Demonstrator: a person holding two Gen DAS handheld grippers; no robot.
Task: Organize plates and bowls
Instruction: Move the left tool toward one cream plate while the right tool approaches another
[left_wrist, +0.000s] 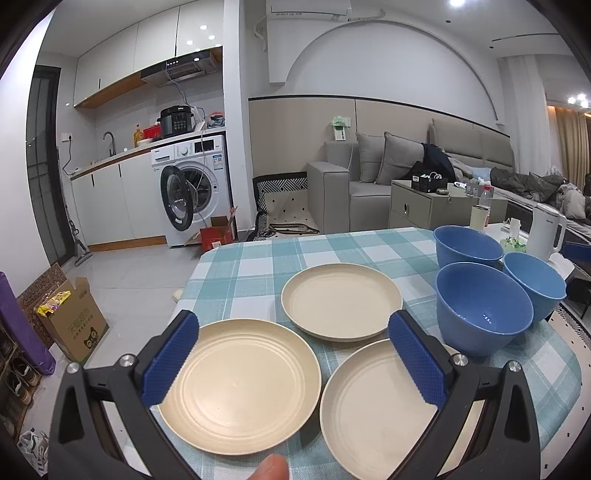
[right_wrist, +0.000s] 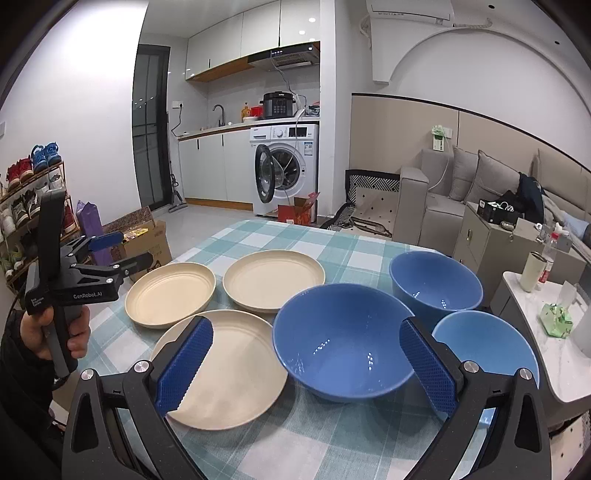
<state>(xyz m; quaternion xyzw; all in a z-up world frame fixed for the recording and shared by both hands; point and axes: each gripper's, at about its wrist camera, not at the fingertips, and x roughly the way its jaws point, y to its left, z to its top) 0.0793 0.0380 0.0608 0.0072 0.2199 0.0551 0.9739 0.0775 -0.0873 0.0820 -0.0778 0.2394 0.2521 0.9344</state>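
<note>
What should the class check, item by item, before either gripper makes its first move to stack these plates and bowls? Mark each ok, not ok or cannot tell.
1. Left gripper open, holding nothing: ok.
2. Right gripper open, holding nothing: ok.
3. Three cream plates lie flat and unstacked: ok.
4. Three blue bowls upright: ok.
5. Bowls dry inside: cannot tell.
6. Checked tablecloth has free space for a stack: ok.

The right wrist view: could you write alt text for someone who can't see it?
Three empty cream plates and three empty blue bowls sit apart, unstacked, on a checked tablecloth. The right gripper hangs open above the nearest plate and bowl; the left gripper, held in a hand, is open at the left.
</note>
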